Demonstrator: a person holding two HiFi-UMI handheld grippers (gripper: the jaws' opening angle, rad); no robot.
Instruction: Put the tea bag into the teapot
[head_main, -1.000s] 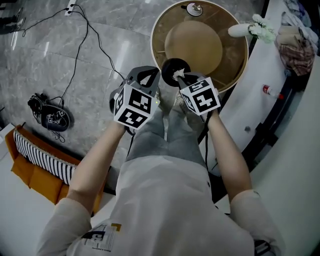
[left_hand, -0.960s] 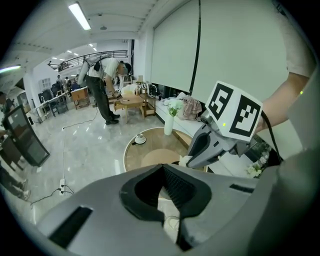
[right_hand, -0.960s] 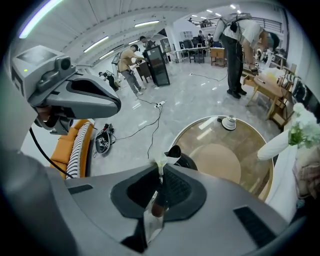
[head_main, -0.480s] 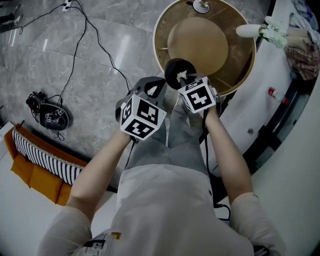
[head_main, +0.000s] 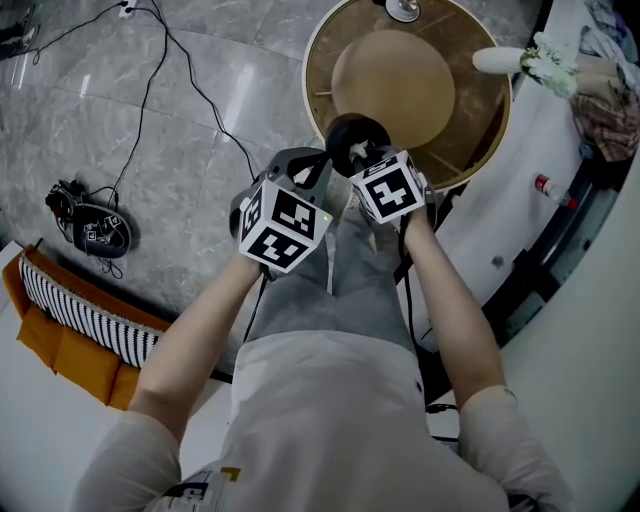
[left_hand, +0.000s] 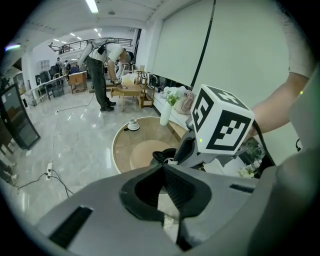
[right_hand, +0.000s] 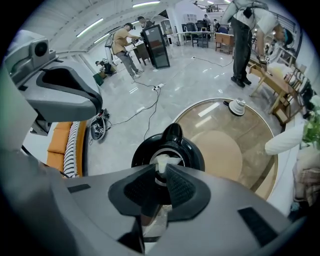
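The floor (head_main: 180, 130) is grey polished marble, and thin black cables (head_main: 200, 92) lie across it at the far left. A round glass desk (head_main: 480, 125) stands far right. An orange sofa (head_main: 70, 360) is near left. Strip lights (left_hand: 91, 6) shine on the ceiling.

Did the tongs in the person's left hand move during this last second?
Yes. In the head view the left tongs have shifted right, farther from the black gear lying on the floor.

Above teapot (right_hand: 172, 137), tea bag (right_hand: 161, 164); table (right_hand: 235, 145) beyond.
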